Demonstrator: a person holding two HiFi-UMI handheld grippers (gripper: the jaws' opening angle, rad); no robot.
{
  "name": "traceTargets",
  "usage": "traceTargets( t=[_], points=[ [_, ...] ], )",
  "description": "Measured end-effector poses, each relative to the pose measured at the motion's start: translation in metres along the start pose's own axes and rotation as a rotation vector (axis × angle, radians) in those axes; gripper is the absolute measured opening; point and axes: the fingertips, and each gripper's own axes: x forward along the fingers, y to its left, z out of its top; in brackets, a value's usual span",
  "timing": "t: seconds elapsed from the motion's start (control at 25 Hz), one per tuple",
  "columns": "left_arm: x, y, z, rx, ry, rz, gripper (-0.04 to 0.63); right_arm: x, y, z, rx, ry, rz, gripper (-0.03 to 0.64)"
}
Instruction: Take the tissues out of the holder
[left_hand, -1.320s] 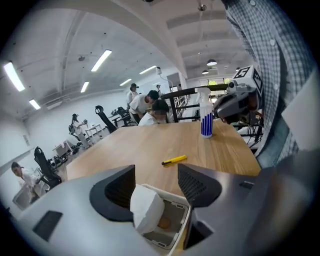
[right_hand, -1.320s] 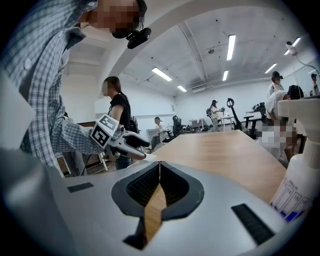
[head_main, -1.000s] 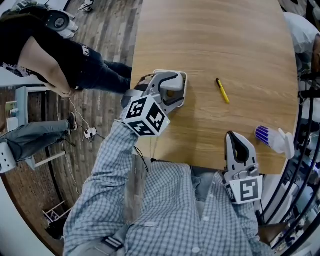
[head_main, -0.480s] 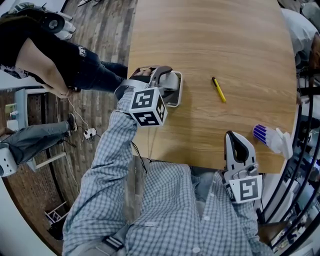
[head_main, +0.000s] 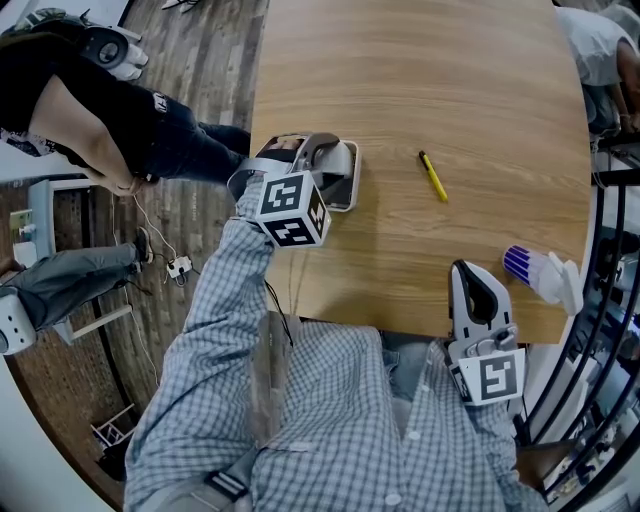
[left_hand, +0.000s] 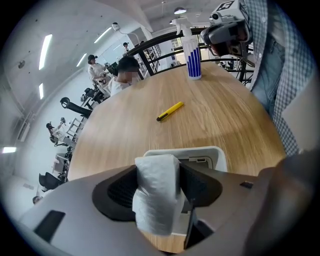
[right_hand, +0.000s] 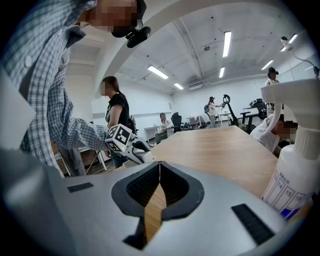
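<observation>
White tissues (left_hand: 152, 200) btwn closing jaws of left gripper (left_hand: 160, 172), pads on wad, over holder (left_hand: 218, 153); not yet lifted clear. Right gripper (right_hand: 159, 176) near-right, jaws together, empty.

1. A long pale wooden table (head_main: 450, 80) with rounded ends fills the middle of the room.
2. Left of the table lies a grey-brown plank floor (head_main: 210, 60).
3. Above the table, a white ceiling (right_hand: 190, 45) carries bright strip lights (right_hand: 227, 44).
4. Past the table's end runs a black railing (left_hand: 160, 40).
5. Beyond the table's other end stands a white wall (right_hand: 240, 95).
</observation>
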Motion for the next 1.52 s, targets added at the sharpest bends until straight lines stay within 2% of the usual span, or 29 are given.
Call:
traceTargets(
  t=[0.32,0.44,0.6,0.72,1.28,1.52],
  points=[
    [-0.010,0.005,-0.001,-0.019,0.018,0.053,0.267,-0.007,0.002,-0.004,-0.045,0.010,0.023,0.012],
    [-0.018,0.006,0.004,-0.029,0.005,0.075,0.267,-0.011,0.006,-0.003,-0.052,0.011,0.024,0.012],
    [-0.036,0.015,0.007,-0.055,-0.015,0.117,0.267,-0.011,0.013,0.013,-0.038,-0.039,0.006,0.012],
    [-0.053,0.020,0.009,-0.073,-0.036,0.156,0.267,-0.015,0.018,0.016,-0.067,-0.041,0.011,0.012],
    [-0.137,0.023,0.027,-0.205,-0.181,0.360,0.267,-0.034,0.034,0.032,-0.159,-0.112,-0.004,0.012],
    [-0.173,0.017,0.042,-0.316,-0.317,0.406,0.267,-0.038,0.039,0.048,-0.208,-0.162,-0.012,0.012]
  ],
)
